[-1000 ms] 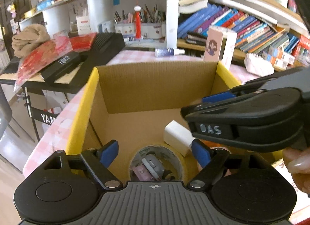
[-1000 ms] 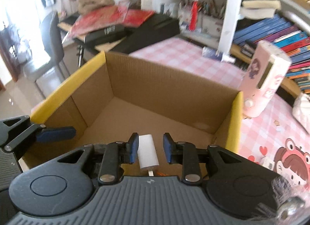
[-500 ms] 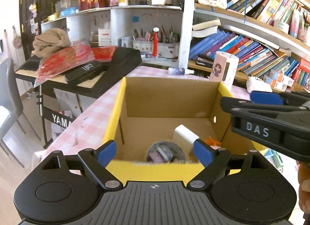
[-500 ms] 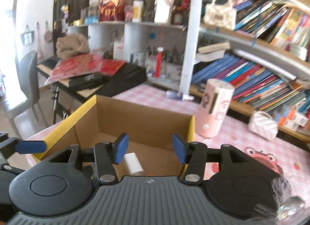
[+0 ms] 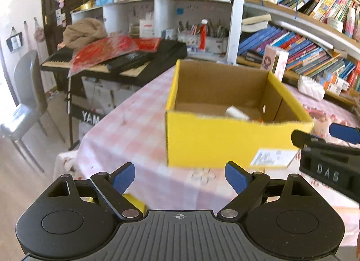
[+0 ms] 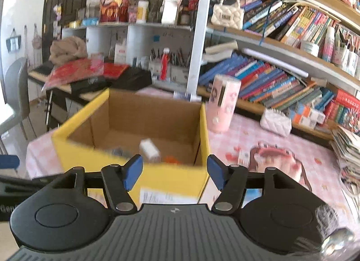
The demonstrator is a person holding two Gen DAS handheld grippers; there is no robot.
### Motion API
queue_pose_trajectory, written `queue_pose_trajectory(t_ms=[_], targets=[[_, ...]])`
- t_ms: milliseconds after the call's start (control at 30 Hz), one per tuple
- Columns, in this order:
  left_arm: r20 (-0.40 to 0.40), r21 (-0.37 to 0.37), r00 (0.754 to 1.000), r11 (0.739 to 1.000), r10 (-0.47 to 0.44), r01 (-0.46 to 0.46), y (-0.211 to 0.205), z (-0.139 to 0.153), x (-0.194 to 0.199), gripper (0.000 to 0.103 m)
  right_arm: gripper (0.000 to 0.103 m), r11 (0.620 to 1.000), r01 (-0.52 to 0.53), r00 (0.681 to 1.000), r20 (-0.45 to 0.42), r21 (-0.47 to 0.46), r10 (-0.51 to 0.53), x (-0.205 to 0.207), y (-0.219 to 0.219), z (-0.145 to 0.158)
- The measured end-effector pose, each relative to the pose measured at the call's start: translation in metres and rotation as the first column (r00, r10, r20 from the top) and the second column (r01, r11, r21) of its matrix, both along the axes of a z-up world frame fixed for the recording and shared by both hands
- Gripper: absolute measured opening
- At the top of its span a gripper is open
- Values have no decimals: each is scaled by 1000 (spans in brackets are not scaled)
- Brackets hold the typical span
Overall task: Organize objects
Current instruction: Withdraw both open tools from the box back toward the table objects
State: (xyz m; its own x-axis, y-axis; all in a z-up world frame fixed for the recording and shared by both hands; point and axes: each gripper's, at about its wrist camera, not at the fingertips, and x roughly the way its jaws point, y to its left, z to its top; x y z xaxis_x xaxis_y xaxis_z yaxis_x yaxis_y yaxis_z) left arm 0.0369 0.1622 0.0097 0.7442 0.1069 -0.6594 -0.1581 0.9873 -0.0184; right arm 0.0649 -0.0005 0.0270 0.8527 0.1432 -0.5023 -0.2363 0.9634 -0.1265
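Corrugated yellow-sided cardboard box (image 5: 225, 141) holds a smooth white rectangular block (image 6: 149, 149).

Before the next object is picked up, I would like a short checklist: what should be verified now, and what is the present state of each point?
1. White block lies inside the yellow box, released: ok.
2. Right tool holds nothing; its jaws are opening with nothing between them: ok.
3. Left tool is open and empty: ok.
4. Both tools are outside the box, clear of its walls: ok.
5. Box stands upright on the checked tablecloth: ok.
6. Next object chosen; the pink cylinder and the white purse stand on the table, which one comes next: cannot tell.
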Motion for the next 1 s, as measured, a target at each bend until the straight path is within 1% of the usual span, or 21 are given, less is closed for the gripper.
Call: queue_pose_trajectory(t_ms=[200,233,300,500,700,1000], targets=[[-27,28,1000,1000,-5,5,-3,-5,-28,90,68,999,20,999,-49,-28,-21,-38,6,-15],[-31,36,999,999,-10,11,-4,-6,-32,90,69,999,26,998,-57,-29,-28,-42,6,-17],[-42,53,999,998,-20,23,-7,-8,-39,90,75,999,40,996,-73,-34,-42,-51,6,-21],[-69,68,995,995,-72,77,-18,-14,-53,90,79,996,79,991,-103,-39,-83,-76,-2,-30],[-78,64,987,988,-137,142,-32,-17,-58,90,80,989,138,983,-118,-45,-143,-91,-17,-35],[-76,62,968,968,-237,242,-64,-17,-51,90,81,970,239,963,-117,-55,-244,-97,-47,-32]])
